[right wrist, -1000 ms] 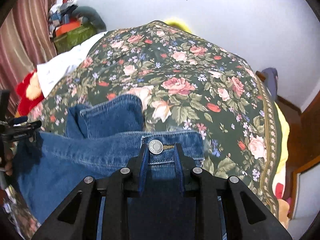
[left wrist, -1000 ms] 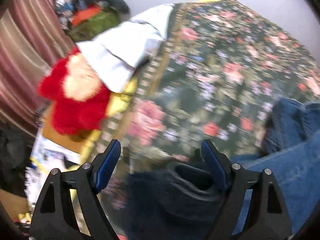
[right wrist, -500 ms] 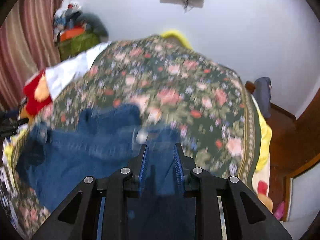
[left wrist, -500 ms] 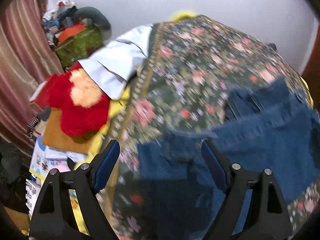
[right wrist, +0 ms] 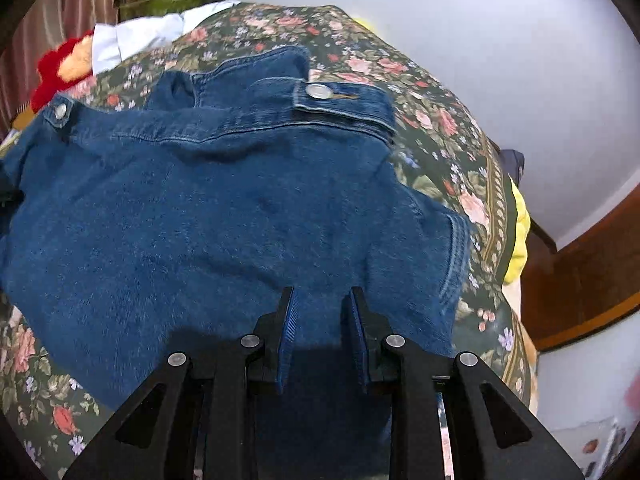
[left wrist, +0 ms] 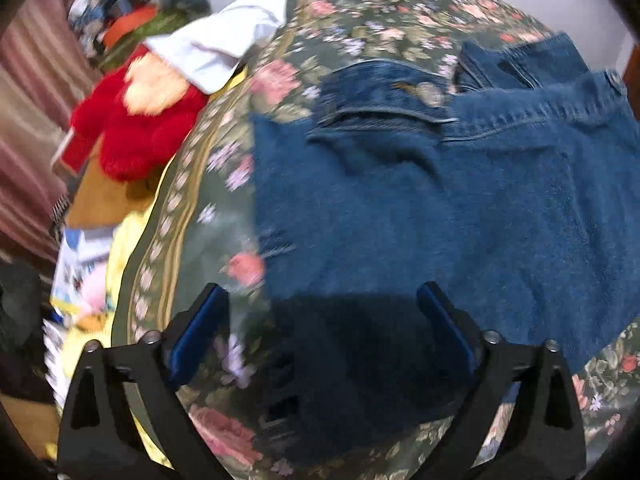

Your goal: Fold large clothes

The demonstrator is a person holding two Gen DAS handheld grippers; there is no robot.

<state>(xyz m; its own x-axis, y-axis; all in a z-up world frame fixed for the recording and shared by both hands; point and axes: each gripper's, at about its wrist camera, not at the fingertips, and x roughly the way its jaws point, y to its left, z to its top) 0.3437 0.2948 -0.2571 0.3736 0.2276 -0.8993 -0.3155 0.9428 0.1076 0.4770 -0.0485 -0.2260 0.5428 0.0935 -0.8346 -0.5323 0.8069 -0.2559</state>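
Note:
A blue denim garment (left wrist: 440, 208) lies spread on a floral bedspread (left wrist: 360, 12). It also shows in the right wrist view (right wrist: 208, 208), with a metal button on its band (right wrist: 318, 91) at the far edge. My left gripper (left wrist: 320, 328) is open and empty, held above the garment's near edge. My right gripper (right wrist: 320, 320) stands with its jaws a small way apart over the near edge of the denim, and nothing shows between them.
A red plush toy (left wrist: 132, 128) and a white cloth (left wrist: 216, 48) lie at the bed's left edge. Clutter and a striped curtain (left wrist: 28, 92) stand to the left. The bedspread (right wrist: 452, 152) ends at a wall and a wooden frame (right wrist: 580, 280) on the right.
The garment has gone from being held at the button band to lying flat on the bed. My right gripper let go and drew back to the near edge. My left gripper drew back too.

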